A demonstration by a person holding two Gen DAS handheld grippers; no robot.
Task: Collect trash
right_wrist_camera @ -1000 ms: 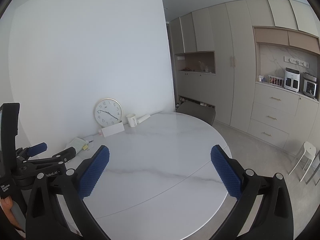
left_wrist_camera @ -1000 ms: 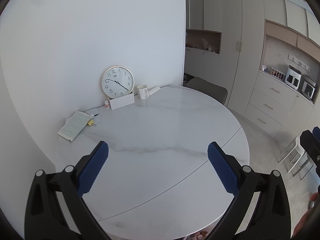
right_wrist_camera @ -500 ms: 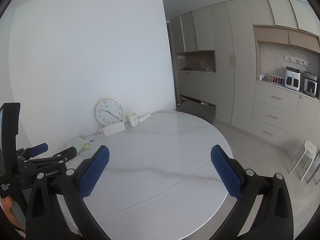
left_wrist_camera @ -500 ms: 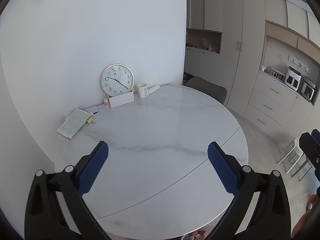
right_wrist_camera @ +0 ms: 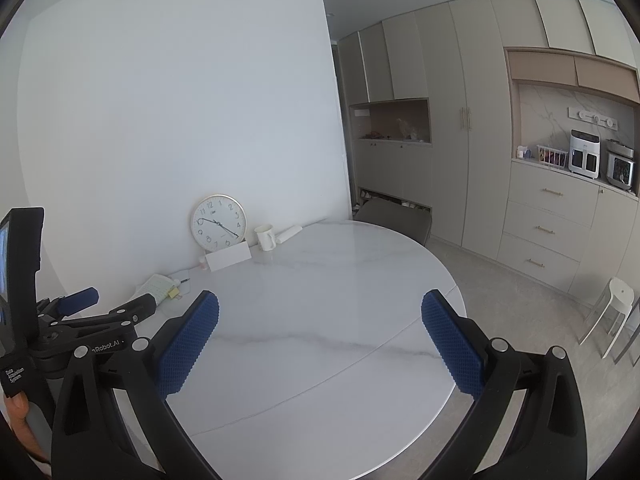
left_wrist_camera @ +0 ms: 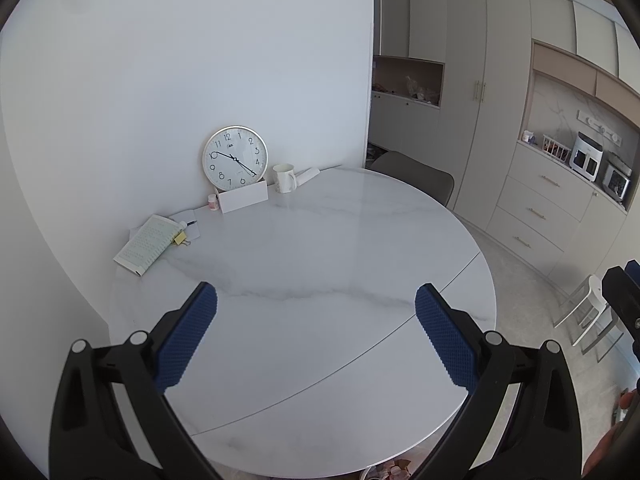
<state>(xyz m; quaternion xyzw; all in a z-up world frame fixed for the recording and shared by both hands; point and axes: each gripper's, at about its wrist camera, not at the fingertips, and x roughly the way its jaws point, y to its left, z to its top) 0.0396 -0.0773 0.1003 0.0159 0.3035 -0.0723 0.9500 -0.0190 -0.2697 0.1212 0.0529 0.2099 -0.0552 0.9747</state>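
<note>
Both the left gripper (left_wrist_camera: 316, 312) and the right gripper (right_wrist_camera: 320, 320) hung wide apart over the table (left_wrist_camera: 320, 248), holding nothing. No trash showed there, so this could be before collecting or after.

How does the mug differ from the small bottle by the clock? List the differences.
The mug is cream, open-topped, with a handle; the small bottle is pinkish with a white cap and no handle. The mug looks clearly larger than the bottle. The mug stands right of the white card, the bottle left of it. Both stand upright on the table near the wall.
</note>
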